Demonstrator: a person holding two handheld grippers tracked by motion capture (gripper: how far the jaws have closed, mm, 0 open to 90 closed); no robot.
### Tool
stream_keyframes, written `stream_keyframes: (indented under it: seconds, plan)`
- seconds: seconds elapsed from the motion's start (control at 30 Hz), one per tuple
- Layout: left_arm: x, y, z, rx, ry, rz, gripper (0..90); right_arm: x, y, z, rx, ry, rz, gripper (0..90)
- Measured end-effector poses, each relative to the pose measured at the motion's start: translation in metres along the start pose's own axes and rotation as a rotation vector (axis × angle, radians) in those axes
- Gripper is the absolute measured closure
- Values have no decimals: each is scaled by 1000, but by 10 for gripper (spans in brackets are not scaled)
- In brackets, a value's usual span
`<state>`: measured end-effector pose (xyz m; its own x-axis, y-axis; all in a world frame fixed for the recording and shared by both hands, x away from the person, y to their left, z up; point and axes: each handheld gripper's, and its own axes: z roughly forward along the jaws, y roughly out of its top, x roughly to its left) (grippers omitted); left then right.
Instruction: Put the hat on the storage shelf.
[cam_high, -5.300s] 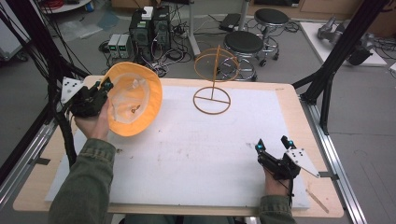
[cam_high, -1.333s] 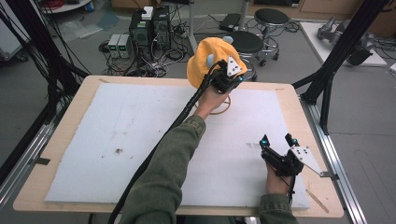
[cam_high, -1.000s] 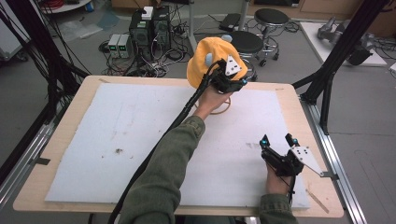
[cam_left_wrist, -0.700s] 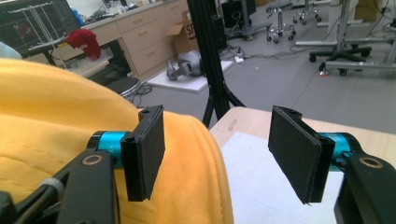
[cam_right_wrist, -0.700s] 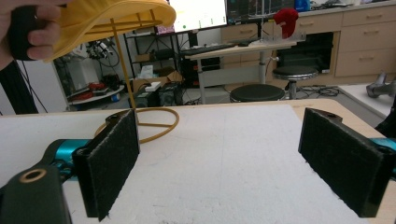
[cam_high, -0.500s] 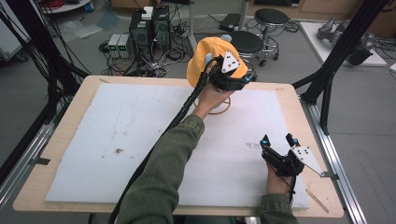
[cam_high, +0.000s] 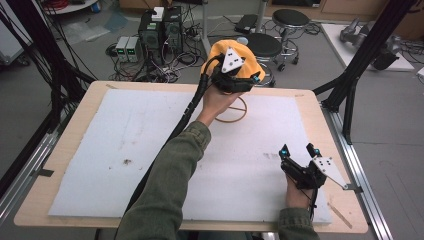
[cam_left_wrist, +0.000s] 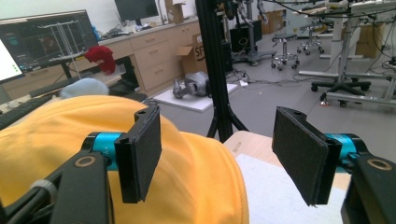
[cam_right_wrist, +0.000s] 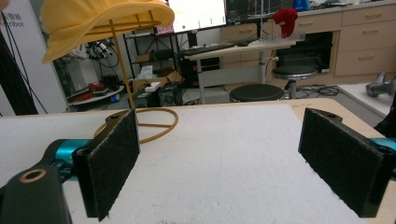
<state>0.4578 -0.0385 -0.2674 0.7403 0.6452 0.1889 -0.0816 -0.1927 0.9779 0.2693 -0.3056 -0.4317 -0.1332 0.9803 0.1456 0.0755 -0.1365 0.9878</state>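
So the left gripper (cam_high: 235, 75) has just opened its jaws wide and let go of the soft yellow fabric cap (cam_left_wrist: 93, 154), which was still pinched a second ago. The cap now sits on top of the thin tan wire hat stand (cam_right_wrist: 122, 70) at the table's far edge, just below the spread pads, nothing between them. No readable writing anywhere. The right gripper (cam_high: 299, 159) hasn't budged, jaws wide open and empty over the white foam mat (cam_high: 150, 150).
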Motion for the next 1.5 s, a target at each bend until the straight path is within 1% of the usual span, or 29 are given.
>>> stream_keyframes:
  seconds: [0.07, 0.2, 0.23, 0.37, 0.47, 0.57, 0.77, 1.0, 1.03, 1.17, 1.33, 1.5]
  plan:
    - [2, 0, -8, 9, 10, 10, 332, 0, 0, 0, 2, -2, 7, 115]
    - [7, 3, -27, -15, 27, -20, 332, 0, 0, 0, -1, -2, 8, 115]
    - [7, 3, -32, -34, 34, -31, 336, 1, 0, -1, 1, -2, 8, 115]
    - [9, 2, -52, -45, 54, -17, 338, 1, 0, 0, -3, 2, 6, 114]
    - [13, 0, -64, -53, 68, -22, 338, 1, 0, 0, 1, 3, 7, 114]
    - [18, -4, -75, -58, 81, -39, 338, 1, 0, 0, 1, 0, 6, 114]
    - [24, -13, -95, -63, 115, -54, 332, 2, 0, 0, 7, 3, 11, 115]
    - [32, -18, -118, -79, 145, -73, 328, 1, -1, 0, 2, 1, 10, 115]
    - [32, -19, -120, -81, 150, -75, 327, 2, -1, -1, 11, 1, 15, 114]
    - [35, -22, -130, -72, 159, -79, 321, 2, -1, 0, 8, 2, 3, 115]
    - [36, -29, -146, -63, 168, -77, 315, 2, -1, 0, 11, 2, 4, 115]
    - [40, -41, -164, -53, 187, -98, 313, 1, -1, -1, 13, 1, 8, 114]
